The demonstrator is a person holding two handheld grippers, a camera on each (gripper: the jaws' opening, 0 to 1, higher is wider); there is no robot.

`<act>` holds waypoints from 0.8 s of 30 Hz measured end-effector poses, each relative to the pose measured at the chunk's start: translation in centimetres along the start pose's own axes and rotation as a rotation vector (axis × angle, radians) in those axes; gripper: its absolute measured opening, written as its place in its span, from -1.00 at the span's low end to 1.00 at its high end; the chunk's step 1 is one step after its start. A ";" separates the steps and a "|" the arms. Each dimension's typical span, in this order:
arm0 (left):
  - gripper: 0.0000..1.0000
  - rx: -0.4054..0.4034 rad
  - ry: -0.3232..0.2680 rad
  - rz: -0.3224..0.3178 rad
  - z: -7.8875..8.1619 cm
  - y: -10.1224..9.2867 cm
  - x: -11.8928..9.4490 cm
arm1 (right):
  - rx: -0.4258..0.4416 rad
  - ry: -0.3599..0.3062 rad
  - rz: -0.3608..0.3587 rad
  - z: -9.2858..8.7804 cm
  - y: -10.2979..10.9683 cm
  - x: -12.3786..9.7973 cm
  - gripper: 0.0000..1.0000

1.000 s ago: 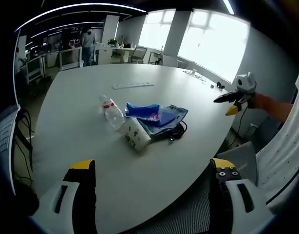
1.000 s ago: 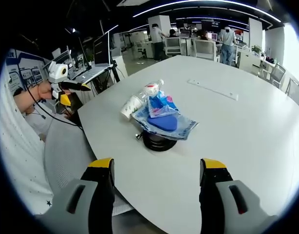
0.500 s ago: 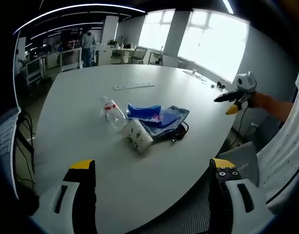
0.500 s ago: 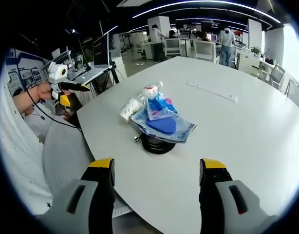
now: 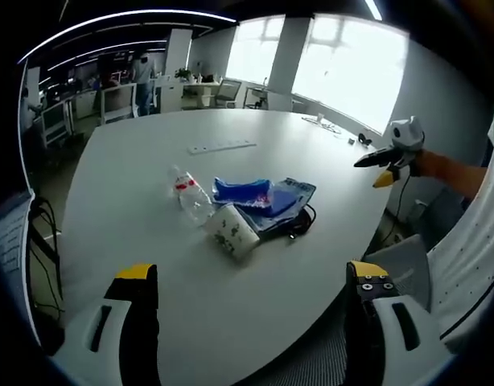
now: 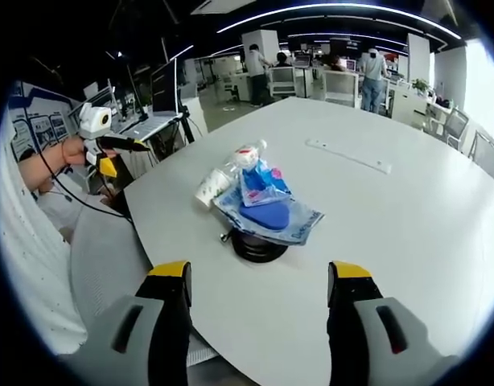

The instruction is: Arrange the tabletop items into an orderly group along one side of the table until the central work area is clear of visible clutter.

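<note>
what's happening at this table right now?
A person holds two yellow-tipped grippers, both open and empty, back from a white round table. The left gripper and right gripper each face a small pile: a clear plastic bottle with a red label, a white paper cup on its side, blue plastic packets and a black coiled cable. Nothing is gripped yet.

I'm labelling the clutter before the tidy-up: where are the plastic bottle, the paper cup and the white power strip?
plastic bottle (image 5: 190, 195), left gripper view, clear body below the red label.
paper cup (image 5: 233, 232), left gripper view, patterned side wall.
white power strip (image 6: 348, 155), right gripper view, middle of its length.
</note>
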State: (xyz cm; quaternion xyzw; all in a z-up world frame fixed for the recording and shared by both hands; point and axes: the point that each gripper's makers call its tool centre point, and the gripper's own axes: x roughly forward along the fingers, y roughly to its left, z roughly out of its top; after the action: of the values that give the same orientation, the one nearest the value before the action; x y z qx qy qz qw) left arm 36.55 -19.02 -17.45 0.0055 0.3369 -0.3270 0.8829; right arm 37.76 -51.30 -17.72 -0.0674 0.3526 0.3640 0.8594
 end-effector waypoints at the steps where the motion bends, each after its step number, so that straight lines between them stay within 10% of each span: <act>1: 1.00 0.001 -0.001 -0.001 0.1 0.0 0.1 | 0.001 0.000 0.000 0.0 0.0 0.0 0.35; 24: 1.00 0.063 -0.007 -0.012 2.9 1.2 1.0 | 0.008 -0.051 -0.024 3.3 -0.4 1.5 0.32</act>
State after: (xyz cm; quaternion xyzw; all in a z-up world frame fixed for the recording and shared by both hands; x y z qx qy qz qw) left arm 39.54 -19.27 -16.02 0.0303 0.3234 -0.3429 0.8815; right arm 40.54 -49.53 -16.30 -0.0588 0.3311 0.3540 0.8727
